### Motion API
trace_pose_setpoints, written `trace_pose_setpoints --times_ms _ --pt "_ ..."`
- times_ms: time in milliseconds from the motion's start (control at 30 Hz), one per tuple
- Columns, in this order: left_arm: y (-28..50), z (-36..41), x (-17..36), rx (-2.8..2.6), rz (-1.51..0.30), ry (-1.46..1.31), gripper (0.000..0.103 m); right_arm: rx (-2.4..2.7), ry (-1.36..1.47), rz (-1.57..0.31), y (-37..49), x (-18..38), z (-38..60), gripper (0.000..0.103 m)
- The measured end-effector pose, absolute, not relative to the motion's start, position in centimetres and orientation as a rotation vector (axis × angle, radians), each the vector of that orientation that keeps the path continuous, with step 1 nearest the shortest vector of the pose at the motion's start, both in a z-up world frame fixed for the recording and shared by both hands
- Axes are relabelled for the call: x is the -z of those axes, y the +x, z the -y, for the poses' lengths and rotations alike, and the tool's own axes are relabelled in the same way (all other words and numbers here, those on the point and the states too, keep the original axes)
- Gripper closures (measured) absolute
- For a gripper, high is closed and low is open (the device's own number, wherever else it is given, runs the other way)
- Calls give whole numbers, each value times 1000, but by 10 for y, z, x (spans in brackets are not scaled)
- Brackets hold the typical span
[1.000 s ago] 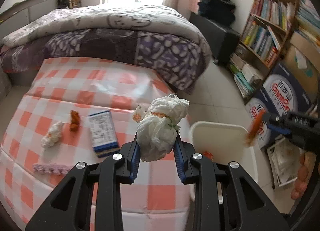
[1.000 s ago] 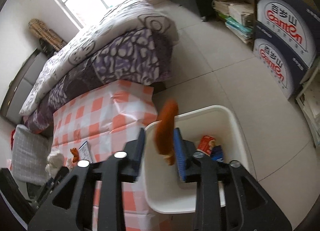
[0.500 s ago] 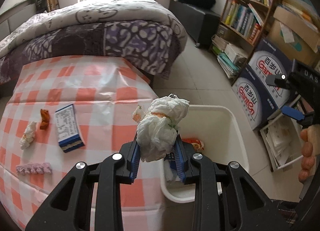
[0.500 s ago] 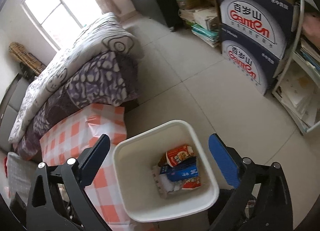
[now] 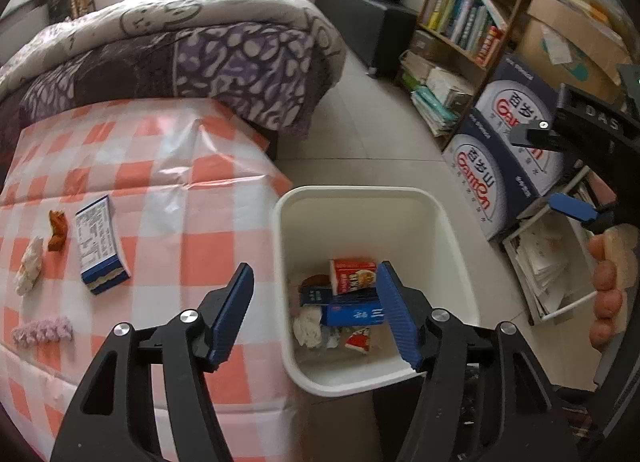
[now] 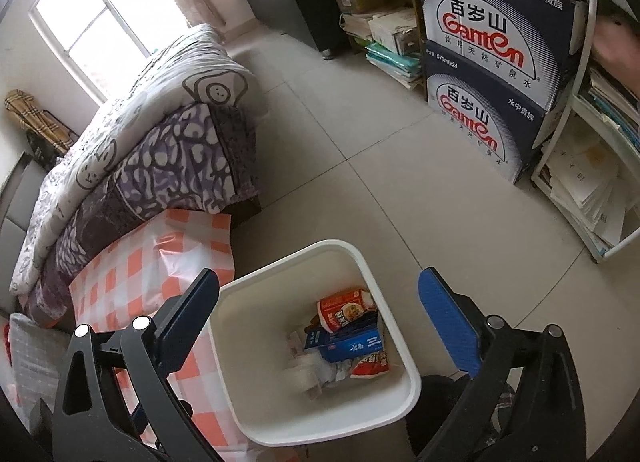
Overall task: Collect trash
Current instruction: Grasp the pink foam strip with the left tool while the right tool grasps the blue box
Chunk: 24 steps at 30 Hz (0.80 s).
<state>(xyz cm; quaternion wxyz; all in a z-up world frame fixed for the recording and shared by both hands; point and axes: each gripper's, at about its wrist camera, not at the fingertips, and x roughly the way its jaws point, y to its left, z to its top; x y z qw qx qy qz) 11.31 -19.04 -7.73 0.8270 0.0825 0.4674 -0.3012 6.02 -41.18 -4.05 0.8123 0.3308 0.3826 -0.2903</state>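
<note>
The left gripper (image 5: 316,312) hangs spread and empty above the white bin (image 5: 452,238) beside the checked table (image 5: 208,165), the right gripper (image 6: 320,326) likewise wide apart over it, while a crumpled white wad (image 5: 308,326) lies among cartons inside.

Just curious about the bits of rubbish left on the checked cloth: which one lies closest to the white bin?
The blue and white box. It lies nearer the white bin than the orange scrap, the white wad or the pink frilly strip, all farther left.
</note>
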Motion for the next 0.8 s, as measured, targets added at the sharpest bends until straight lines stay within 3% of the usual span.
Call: trace_pose_setpoints --times_ms 467,567,800 --pt "150 126 83 338 -1003 103 25 554 635 -899 88 49 371 7" --pt "168 88 90 121 -1015 25 18 535 632 -913 94 52 361 7" --pt "203 -28 124 -298 -1110 -298 18 488 562 -942 109 54 335 7"
